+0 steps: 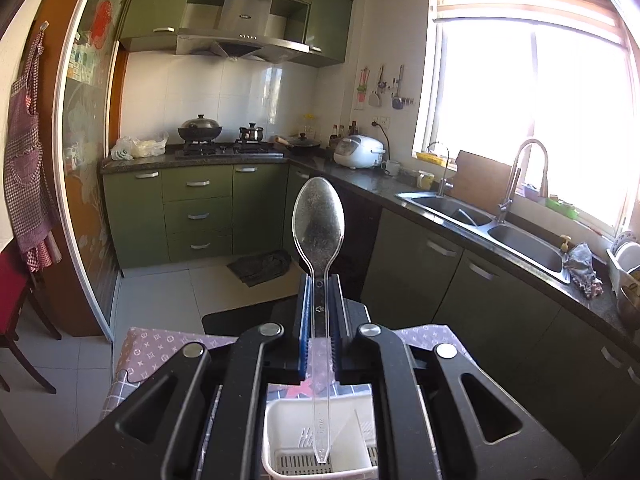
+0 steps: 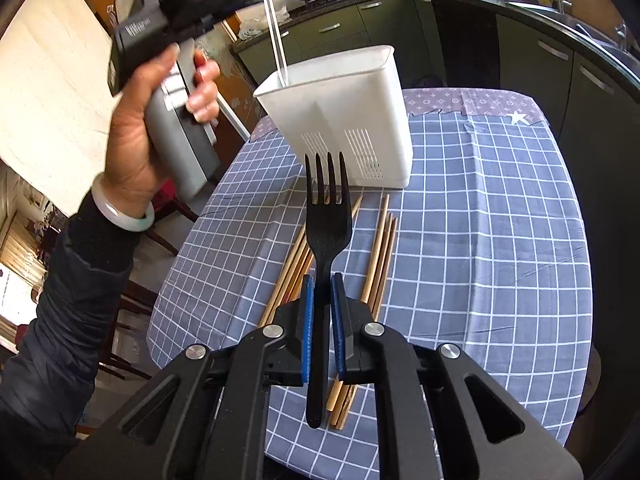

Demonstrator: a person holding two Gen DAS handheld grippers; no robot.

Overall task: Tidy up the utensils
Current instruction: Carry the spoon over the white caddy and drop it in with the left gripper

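1. The left gripper [image 1: 320, 280] is closed on a clear plastic spoon [image 1: 319, 220], its blue pads pressing the handle just behind the bowl.
2. The spoon's bowl sticks out ahead of the left gripper's fingertips; its long handle runs back between the fingers, and the handle's tip hangs over the white utensil caddy [image 1: 280, 424] below the gripper.
3. In the right wrist view, the person's left hand [image 2: 160, 120] holds that gripper raised up and to the left of the right gripper, with the spoon's handle slanting down so that its end is at the caddy's near-left rim; whether it touches the rim cannot be told.
4. The right gripper [image 2: 322, 280] is clamped on a black plastic fork [image 2: 326, 216], gripping the handle below the head.
5. The fork's tines point ahead of the right gripper toward the caddy; the handle's end trails back beneath the fingers.
6. The caddy stands upright on the desk [image 2: 480, 240], which is covered in a blue checked cloth, ahead of the right gripper and beyond the fork's tines.
7. Wooden chopsticks [image 2: 380, 256] lie loose on the cloth right under the right gripper, some to either side of the fork's handle, between the gripper and the caddy.
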